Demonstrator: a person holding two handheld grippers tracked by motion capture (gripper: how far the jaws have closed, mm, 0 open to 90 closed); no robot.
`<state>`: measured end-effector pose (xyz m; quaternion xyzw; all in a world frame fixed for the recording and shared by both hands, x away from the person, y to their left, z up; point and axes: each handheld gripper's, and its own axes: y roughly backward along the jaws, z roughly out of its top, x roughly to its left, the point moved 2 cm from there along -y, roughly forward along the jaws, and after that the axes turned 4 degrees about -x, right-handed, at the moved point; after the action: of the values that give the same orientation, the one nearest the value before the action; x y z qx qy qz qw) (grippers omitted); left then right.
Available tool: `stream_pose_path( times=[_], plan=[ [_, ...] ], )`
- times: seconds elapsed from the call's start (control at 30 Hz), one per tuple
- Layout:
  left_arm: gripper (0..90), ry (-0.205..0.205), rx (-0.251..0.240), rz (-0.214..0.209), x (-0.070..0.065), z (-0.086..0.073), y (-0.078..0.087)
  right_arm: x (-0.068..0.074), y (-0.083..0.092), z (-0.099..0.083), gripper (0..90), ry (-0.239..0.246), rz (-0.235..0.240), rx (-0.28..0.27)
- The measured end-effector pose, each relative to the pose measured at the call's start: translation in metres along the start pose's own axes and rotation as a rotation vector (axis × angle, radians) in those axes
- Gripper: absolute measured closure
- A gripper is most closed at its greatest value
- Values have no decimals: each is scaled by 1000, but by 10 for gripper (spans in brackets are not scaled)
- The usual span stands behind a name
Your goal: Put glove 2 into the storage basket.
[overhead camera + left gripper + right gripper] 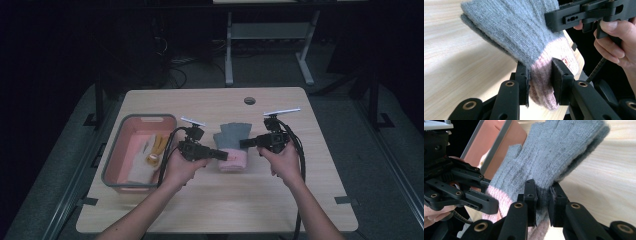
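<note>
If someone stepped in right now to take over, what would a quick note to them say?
Left tool: shut on the pink cuff of the grey glove.
Right tool: shut on the grey part of the same glove, opposite side.
Glove: mid-table, beside the pink bin.
Done: white and yellow gloves lie in the bin.
Left: probably carrying the grey glove into the bin.

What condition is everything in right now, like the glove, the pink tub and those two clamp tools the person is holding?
Grey glove: pinched by both tools, lifted at the cuff.
Pink cuff: clamped between the left tool's jaws.
Left gripper: shut on the cuff.
Right gripper: shut on the glove's grey edge.
Pink tub: sitting on the table, holding a white and yellow glove.
Table: bare wood in front.
</note>
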<state>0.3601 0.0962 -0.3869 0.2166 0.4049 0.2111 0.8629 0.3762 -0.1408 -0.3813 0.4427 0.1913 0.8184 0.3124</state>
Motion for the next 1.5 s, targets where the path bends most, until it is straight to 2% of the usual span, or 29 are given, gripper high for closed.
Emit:
stream_pose_path(
  times=[0.17,0.83,1.13,1.5],
  plan=[
    [697,1,-7,3,3,0,8,8,-4,5,787,18,6,1],
    [697,-3,-33,26,17,1,42,29,-28,20,786,32,55,16],
    [696,18,-54,36,25,-3,59,44,-42,27,786,47,69,33],
    [696,18,-70,29,31,-3,74,55,-52,33,786,57,95,30]
  ],
)
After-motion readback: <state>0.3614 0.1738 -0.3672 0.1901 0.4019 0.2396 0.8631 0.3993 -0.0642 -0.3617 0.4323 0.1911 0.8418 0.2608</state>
